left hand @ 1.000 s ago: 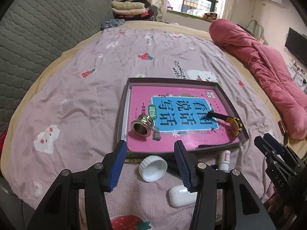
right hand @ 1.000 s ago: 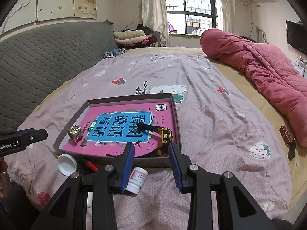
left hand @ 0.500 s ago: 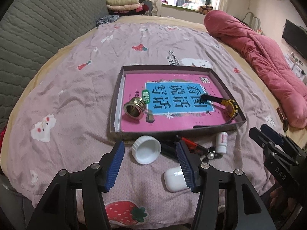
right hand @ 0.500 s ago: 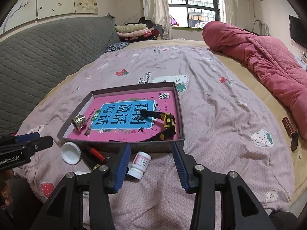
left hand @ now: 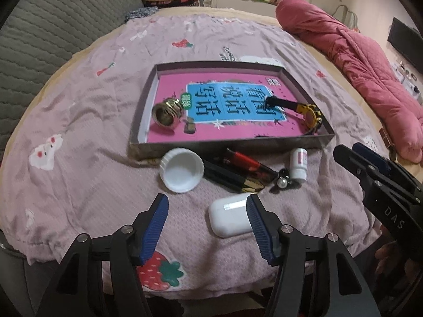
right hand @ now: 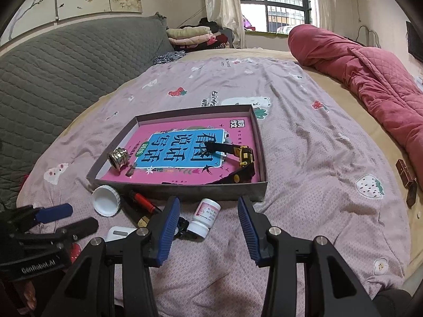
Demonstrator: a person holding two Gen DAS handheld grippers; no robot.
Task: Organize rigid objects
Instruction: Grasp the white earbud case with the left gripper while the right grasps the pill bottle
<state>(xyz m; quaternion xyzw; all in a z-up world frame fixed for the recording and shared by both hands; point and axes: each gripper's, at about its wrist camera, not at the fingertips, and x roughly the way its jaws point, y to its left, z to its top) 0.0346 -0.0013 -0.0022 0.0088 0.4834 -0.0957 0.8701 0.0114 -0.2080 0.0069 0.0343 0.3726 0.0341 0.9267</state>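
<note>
A shallow grey box lined with a pink book lies on the bed. In it are a metal ring and a yellow-black watch. In front of the box lie a white cap, a red-black lighter, a small white bottle and a white earbud case. My left gripper is open above the near bed edge, just before the case. My right gripper is open, just behind the bottle.
The bed carries a lilac strawberry-print sheet. A rolled pink quilt lies along the right. A grey padded headboard stands on the left. A small brown object lies near the right edge.
Both grippers have drawn back toward the near edge of the bed and stayed open. The loose objects in front of the box have come fully into view.
</note>
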